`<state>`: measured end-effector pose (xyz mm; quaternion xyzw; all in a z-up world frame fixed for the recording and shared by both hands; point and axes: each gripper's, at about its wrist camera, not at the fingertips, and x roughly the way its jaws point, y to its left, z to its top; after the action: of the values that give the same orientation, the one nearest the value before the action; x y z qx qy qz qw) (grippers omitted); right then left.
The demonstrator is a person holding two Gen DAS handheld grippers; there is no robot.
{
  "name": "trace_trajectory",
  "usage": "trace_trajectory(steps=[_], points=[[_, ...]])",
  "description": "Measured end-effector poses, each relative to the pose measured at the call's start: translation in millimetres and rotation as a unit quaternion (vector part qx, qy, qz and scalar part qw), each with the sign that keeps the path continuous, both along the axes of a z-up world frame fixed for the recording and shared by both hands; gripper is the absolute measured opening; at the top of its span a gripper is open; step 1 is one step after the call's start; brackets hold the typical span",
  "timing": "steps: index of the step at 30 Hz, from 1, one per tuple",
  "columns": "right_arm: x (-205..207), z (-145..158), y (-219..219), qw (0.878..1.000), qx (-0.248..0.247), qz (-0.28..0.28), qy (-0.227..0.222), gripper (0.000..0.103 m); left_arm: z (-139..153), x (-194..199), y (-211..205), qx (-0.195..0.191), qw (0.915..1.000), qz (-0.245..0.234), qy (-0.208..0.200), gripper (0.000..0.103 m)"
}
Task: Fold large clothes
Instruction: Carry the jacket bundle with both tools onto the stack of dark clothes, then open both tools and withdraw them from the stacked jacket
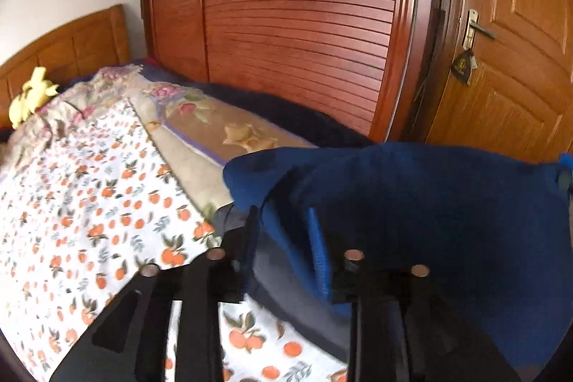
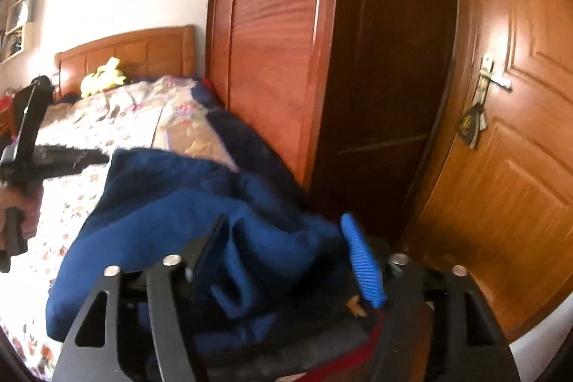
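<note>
A large dark blue garment [image 1: 412, 203] lies bunched on the bed, its grey lining showing near my left gripper [image 1: 284, 238]. The jaws stand apart, a black finger to the left and a blue ribbed pad [image 1: 318, 249] to the right. A fold of the blue cloth sits loosely between them. In the right wrist view the same garment [image 2: 172, 203] is heaped in front of my right gripper [image 2: 283, 249]. Its jaws are wide apart and cloth lies slack between them without being pinched. My left gripper [image 2: 71, 158] shows at the far left in a hand, its tips at the garment's edge.
The bed carries a white sheet with orange fruit print [image 1: 89, 203] and a floral quilt [image 1: 200, 120]. A yellow plush toy [image 1: 30, 95] sits by the wooden headboard [image 2: 125, 52]. A louvred wardrobe [image 1: 304, 24] and a wooden door [image 1: 508, 77] with hanging keys stand close behind.
</note>
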<state>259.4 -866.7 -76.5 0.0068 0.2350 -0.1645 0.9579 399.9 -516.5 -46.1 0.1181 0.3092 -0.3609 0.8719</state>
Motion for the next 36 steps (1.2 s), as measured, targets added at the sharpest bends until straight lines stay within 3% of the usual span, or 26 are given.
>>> trace_trajectory(steps=[3,6,8,10,14,22,26,30,36], points=[[-5.9,10.5,-1.6,1.000,-0.002,0.007,-0.009,0.063,0.1,-22.1,18.2,-0.001,0.9997,-0.007,-0.022,0.055],[-5.0,21.1,10.5,0.999,-0.007,0.030,-0.020,0.050,4.3,-45.9,32.7,0.003,0.9987,-0.014,-0.049,0.069],[3.4,21.5,20.5,0.999,-0.005,0.049,-0.017,0.049,7.1,-61.8,44.9,0.000,0.9982,-0.016,-0.058,0.089],[15.6,18.0,29.8,0.998,-0.006,0.060,-0.006,0.049,10.9,-75.1,53.1,0.001,0.9977,-0.010,-0.067,0.097],[30.0,6.9,32.3,0.998,0.005,0.062,0.015,0.049,19.7,-105.5,71.9,-0.005,0.9961,-0.013,-0.087,0.101],[47.0,-44.1,3.9,0.994,0.051,0.017,0.091,0.047,27.4,-153.5,100.8,-0.018,0.9959,-0.027,-0.085,0.101],[36.6,-44.2,5.8,0.995,0.061,0.005,0.083,0.047,31.7,-172.2,121.2,-0.028,0.9958,-0.021,-0.085,0.101],[21.6,-26.4,24.8,0.997,0.039,-0.002,0.064,0.048,38.1,-190.7,145.0,-0.033,0.9954,-0.011,-0.089,0.101],[-10.5,1.5,83.4,0.999,0.018,0.047,0.014,0.058,47.4,-224.5,189.5,-0.038,0.9929,0.019,-0.111,0.101]])
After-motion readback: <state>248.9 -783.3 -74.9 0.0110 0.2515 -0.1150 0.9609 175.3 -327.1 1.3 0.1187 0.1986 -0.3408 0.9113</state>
